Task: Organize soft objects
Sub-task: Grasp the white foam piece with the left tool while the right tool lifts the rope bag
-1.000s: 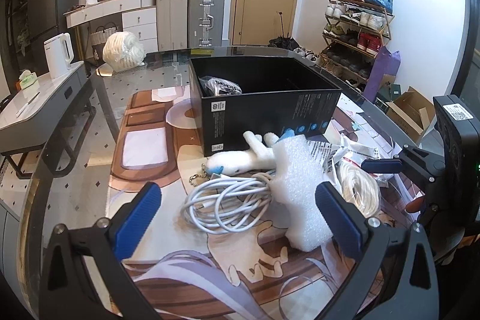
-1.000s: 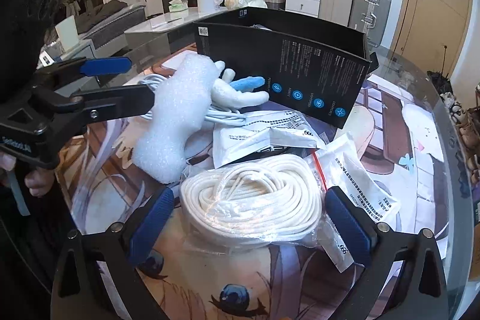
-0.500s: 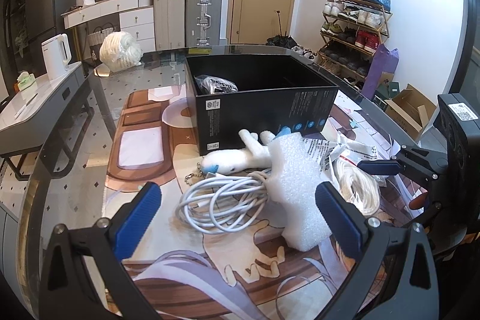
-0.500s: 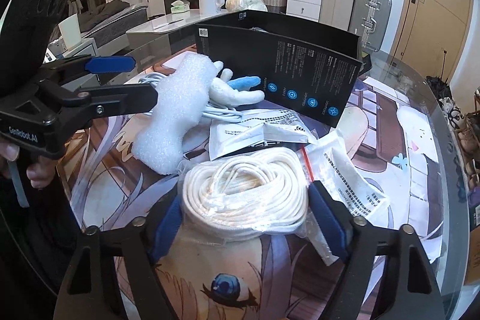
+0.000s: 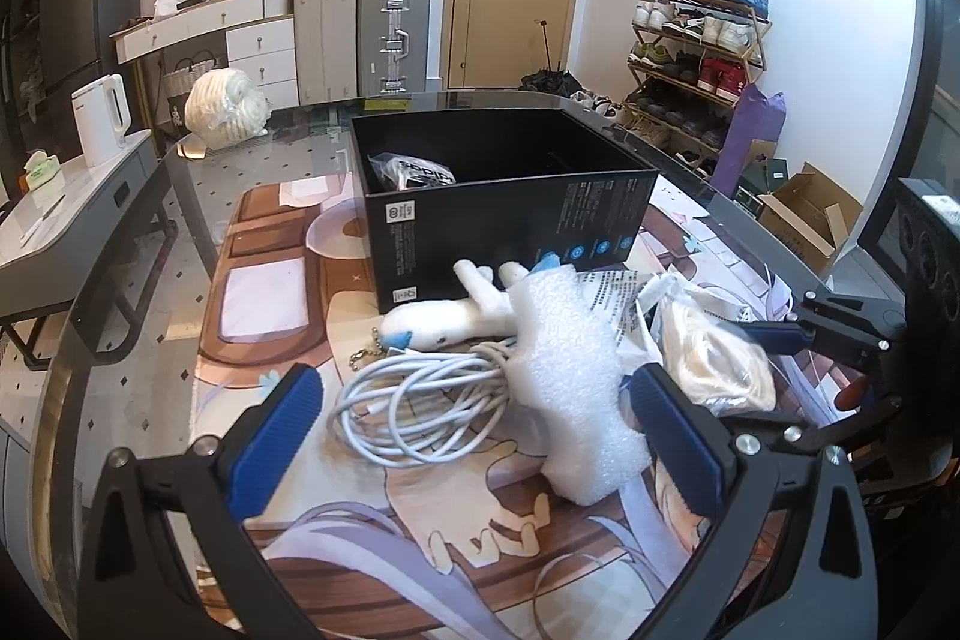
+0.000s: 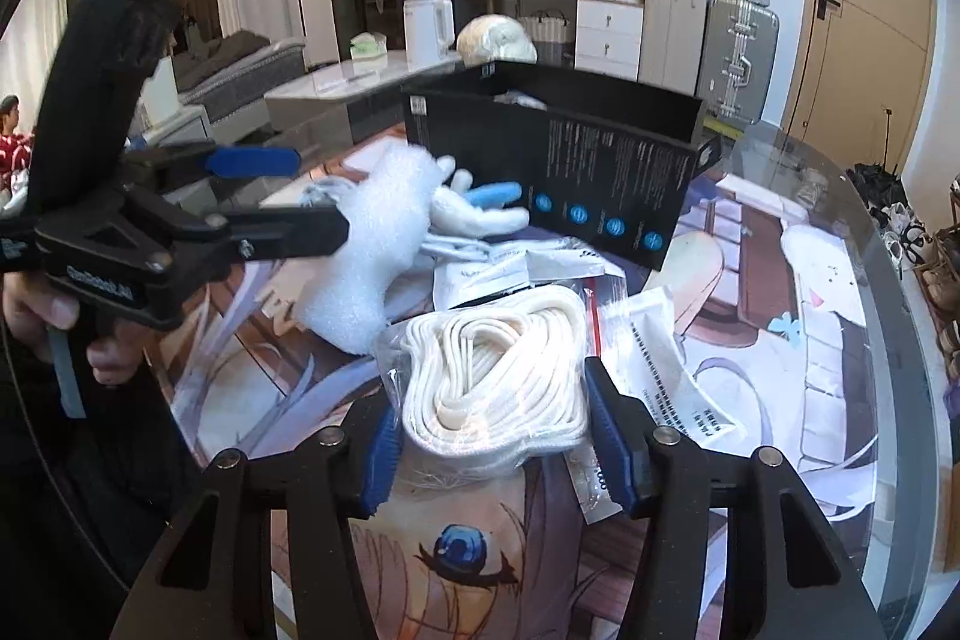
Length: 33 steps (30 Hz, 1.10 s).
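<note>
R gripper (image 6: 493, 451) clamped on the bagged rope coil (image 6: 498, 370), near edge of the pile, table-level. L gripper (image 5: 474, 430) wide open, holding nothing, hovering near the white cable (image 5: 420, 400) & foam piece (image 5: 570, 370). Next, I reckon: lift coil, carry far-left into the black box (image 6: 600, 154) w/o snagging the bag.

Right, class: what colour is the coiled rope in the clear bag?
Cream-white. The coiled rope shows best in the right wrist view, squeezed in the right gripper.

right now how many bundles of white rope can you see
2. One bagged rope coil lies between the right claw's pads on the near table. A second rope bundle sits at the table's far left edge, behind the black box. More may be hidden inside the box.
</note>
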### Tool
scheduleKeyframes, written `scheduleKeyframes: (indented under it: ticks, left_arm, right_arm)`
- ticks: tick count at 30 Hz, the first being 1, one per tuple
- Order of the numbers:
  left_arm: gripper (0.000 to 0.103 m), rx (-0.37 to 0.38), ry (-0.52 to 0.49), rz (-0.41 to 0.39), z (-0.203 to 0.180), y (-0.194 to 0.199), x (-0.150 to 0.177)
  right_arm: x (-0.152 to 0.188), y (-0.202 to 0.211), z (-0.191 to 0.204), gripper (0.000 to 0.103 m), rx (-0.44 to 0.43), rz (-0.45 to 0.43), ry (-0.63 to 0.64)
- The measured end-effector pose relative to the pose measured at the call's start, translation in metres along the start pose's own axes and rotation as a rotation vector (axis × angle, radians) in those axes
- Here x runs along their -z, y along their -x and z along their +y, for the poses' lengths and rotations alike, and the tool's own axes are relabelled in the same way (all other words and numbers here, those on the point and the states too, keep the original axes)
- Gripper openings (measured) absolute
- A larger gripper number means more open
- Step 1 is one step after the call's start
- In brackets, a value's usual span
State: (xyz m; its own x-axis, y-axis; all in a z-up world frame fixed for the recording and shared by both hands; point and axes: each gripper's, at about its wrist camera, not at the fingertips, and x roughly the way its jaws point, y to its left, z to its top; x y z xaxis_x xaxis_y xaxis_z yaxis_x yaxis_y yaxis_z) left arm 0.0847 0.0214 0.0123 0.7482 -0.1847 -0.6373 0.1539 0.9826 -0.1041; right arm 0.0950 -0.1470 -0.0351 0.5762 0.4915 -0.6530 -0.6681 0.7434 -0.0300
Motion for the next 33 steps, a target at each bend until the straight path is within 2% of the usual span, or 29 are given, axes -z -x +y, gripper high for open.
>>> scheduleKeyframes:
  ticks: [8, 12, 14, 21, 28, 29, 31, 33]
  left_arm:
    - [0.101, 0.006, -0.039, 0.020, -0.011, -0.005, 0.003]
    - [0.093, -0.011, -0.075, 0.031, -0.019, -0.009, 0.004]
    - [0.090, -0.031, -0.097, 0.034, -0.023, -0.012, 0.004]
    - [0.072, -0.045, -0.139, 0.023, -0.030, -0.011, 0.004]
    - [0.071, -0.035, -0.154, -0.020, -0.033, 0.000, 0.001]
    - [0.068, -0.038, -0.161, -0.023, -0.034, 0.000, 0.001]
    - [0.053, -0.060, -0.199, -0.030, -0.041, -0.001, 0.002]
    - [0.046, -0.077, -0.228, -0.034, -0.046, -0.002, 0.004]
  right_arm:
    - [-0.002, 0.027, -0.010, 0.055, 0.034, -0.104, -0.036]
    - [-0.002, 0.036, -0.016, 0.055, 0.068, -0.139, -0.057]
    - [-0.002, 0.037, -0.019, 0.055, 0.073, -0.143, -0.063]
    - [0.000, 0.040, -0.021, 0.055, 0.079, -0.141, -0.069]
    - [0.000, 0.040, -0.021, 0.055, 0.081, -0.142, -0.071]
    - [0.000, 0.040, -0.021, 0.055, 0.083, -0.141, -0.070]
    - [0.001, 0.040, -0.020, 0.055, 0.083, -0.139, -0.069]
    - [0.001, 0.040, -0.020, 0.055, 0.082, -0.139, -0.068]
